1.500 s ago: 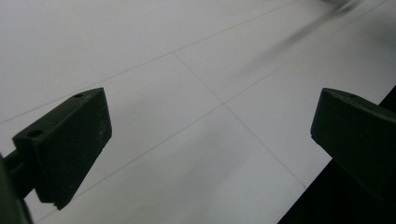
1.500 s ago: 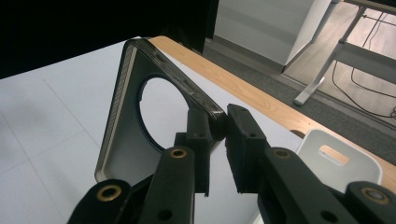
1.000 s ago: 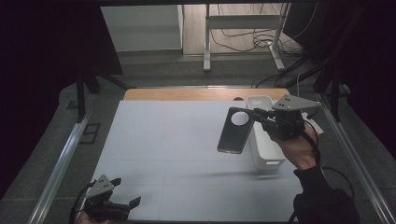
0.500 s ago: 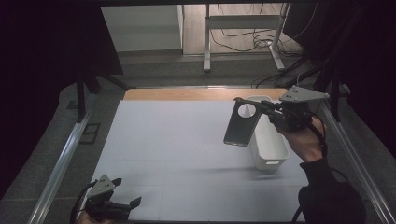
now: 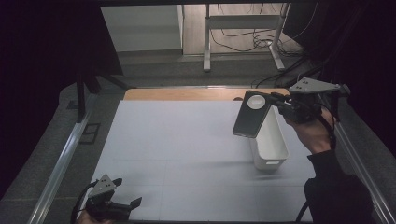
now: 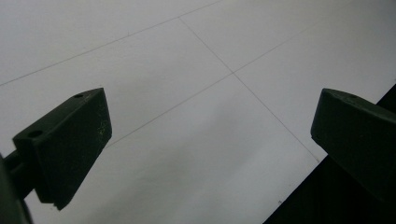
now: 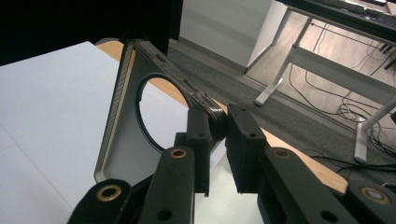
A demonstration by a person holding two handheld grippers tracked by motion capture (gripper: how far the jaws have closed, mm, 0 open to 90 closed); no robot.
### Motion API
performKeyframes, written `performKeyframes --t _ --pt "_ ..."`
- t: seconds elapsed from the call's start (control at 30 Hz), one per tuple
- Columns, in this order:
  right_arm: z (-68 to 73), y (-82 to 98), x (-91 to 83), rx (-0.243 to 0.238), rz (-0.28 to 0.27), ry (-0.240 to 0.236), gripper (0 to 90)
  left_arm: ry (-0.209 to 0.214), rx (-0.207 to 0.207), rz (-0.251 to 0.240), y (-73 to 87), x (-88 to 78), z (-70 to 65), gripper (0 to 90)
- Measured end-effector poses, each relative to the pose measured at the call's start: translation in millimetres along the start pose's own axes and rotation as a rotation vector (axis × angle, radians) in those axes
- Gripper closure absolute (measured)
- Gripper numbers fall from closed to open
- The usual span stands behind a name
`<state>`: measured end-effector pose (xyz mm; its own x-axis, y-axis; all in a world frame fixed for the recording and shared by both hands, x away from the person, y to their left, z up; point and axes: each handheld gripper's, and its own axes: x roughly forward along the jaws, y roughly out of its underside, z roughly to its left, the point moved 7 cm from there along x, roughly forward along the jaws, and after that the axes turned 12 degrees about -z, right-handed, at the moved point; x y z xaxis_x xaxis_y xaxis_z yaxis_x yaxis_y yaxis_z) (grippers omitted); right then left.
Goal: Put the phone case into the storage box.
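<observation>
Carrying a dark phone case (image 5: pixel 252 114) through the air, the right hand-held gripper (image 5: pixel 276 104) is clenched on one edge of it, so the case is hanging tilted above the far right part of the white surface (image 5: pixel 177 140), just over the far end of the white bin (image 5: pixel 270 144). In the right gripper view the case (image 7: pixel 140 112) is standing edge-on between the black jaws, its round camera opening plainly showing, and the pinch is sitting close to one corner rather than at the middle. The left hand-held gripper (image 5: pixel 126 207) is resting at the near left corner of the surface, jaws standing apart with nothing between them, well away from the work.

To my eye the step in hand is the transport: the case is lifted and is being brought toward the bin. The next move is calling for lining the case up with the bin's long, narrow opening, lowering it inside, and only then letting the jaws part. With a corner grip, the case could swing or catch on the rim, so a slow, steady descent seems wise.
</observation>
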<state>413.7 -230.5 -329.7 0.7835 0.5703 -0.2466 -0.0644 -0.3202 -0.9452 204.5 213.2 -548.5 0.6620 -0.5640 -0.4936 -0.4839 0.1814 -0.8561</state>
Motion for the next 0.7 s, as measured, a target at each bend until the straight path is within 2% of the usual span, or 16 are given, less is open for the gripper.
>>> performKeyframes --t 0.23,0.7 --pt "-18.2 2.0 2.1 -0.008 0.006 0.023 79.7 0.001 0.000 0.002 0.0 0.2 0.0 0.0" --pt "-39.2 7.1 8.8 -0.027 0.020 0.049 79.7 0.000 -0.001 0.008 0.3 0.7 0.2 0.0"
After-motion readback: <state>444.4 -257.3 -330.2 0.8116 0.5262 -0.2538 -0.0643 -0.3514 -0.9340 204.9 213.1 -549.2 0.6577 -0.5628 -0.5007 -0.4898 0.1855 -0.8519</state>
